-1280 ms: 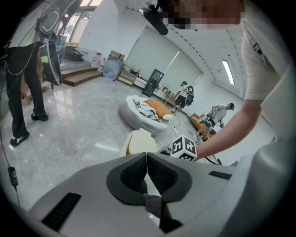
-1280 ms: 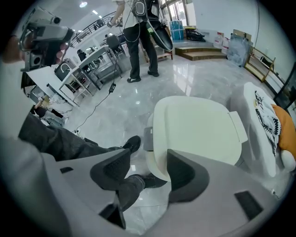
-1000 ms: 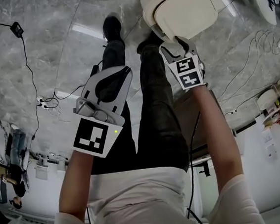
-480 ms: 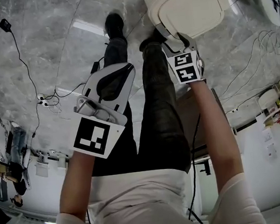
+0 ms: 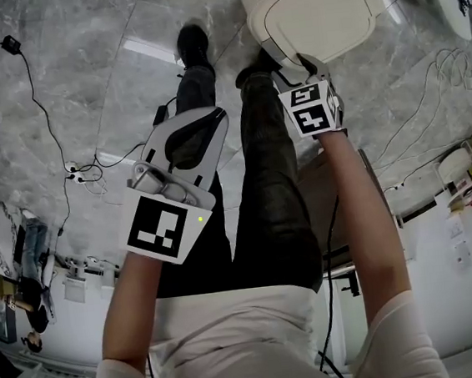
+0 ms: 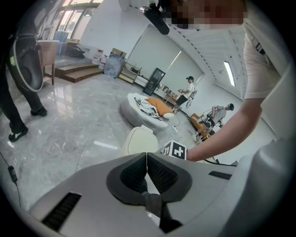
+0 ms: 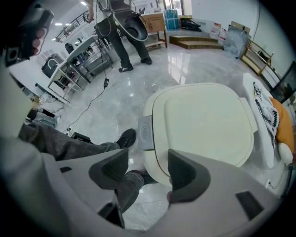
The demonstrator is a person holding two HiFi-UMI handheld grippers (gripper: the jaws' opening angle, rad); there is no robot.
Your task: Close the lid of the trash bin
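The cream trash bin [image 5: 318, 7] stands on the marble floor just beyond my right shoe, and its lid [image 7: 208, 122] lies flat and closed with a grey latch [image 7: 144, 132] at its left edge. My right gripper [image 5: 292, 67] points steeply down over the bin's near rim. In the right gripper view the right gripper [image 7: 148, 159] is open, its jaws having just widened, and the pads touch nothing while the rim shows in the gap below. My left gripper [image 5: 208, 120] hangs apart over my left leg. It is shut and empty, and in the left gripper view [image 6: 146, 166] its pads meet.
My legs and black shoes [image 5: 191, 42] stand right next to the bin. A white cushion with a tiger print [image 7: 266, 120] lies right of it. Cables and a power strip [image 5: 75, 169] trail across the floor at left. Other people [image 6: 187, 90] stand far off.
The right gripper has shifted slightly up the picture toward the bin's near edge and its jaws stand a little wider. The left gripper has stayed where it was.
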